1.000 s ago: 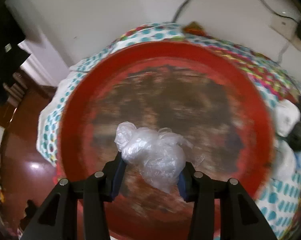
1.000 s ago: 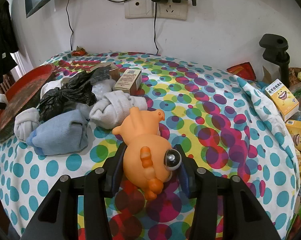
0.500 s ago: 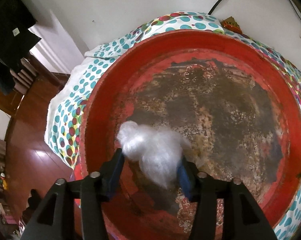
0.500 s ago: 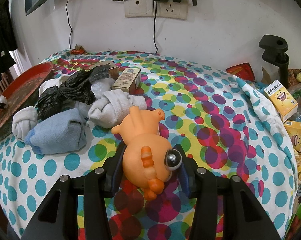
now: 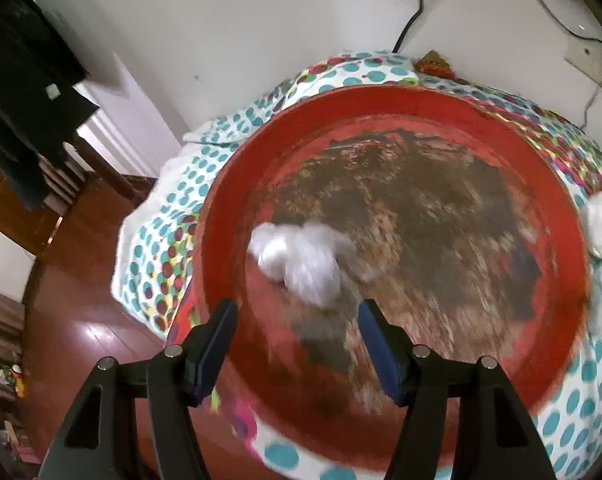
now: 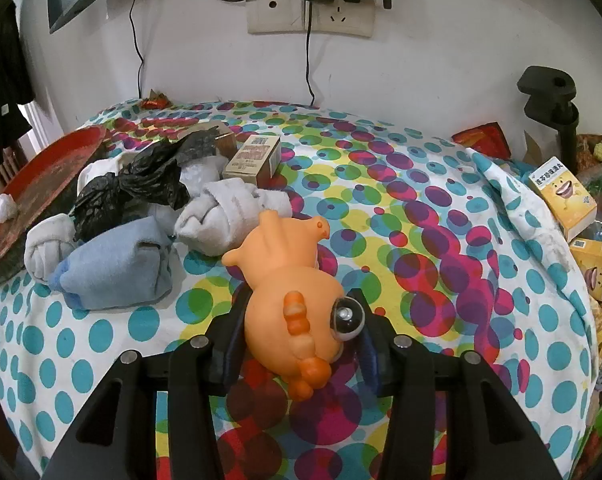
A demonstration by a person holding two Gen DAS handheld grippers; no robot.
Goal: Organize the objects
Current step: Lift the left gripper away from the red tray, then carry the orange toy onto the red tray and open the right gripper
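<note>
A crumpled clear plastic bag [image 5: 301, 264] lies loose in the round red tray [image 5: 549, 208], just beyond my left gripper [image 5: 297, 320], which is open and empty above the tray's near side. The bag also shows in the right wrist view [image 6: 5, 205] on the tray [image 6: 57, 168] at far left. My right gripper [image 6: 301, 320] is shut on an orange rubber toy animal [image 6: 297, 280] and holds it over the spotted tablecloth [image 6: 421, 220].
Left of the toy lie a blue rolled cloth [image 6: 113, 268], grey rolled socks [image 6: 221, 212], a white sock [image 6: 49, 246], a black plastic bag [image 6: 137, 184] and a small carton [image 6: 257, 156]. Yellow boxes [image 6: 561, 196] and a black clamp [image 6: 549, 92] stand at right. The table edge drops to a wooden floor [image 5: 73, 300].
My left gripper has opened and let go of the plastic bag, which now lies in the tray ahead of the fingers. The right gripper and toy have hardly moved.
</note>
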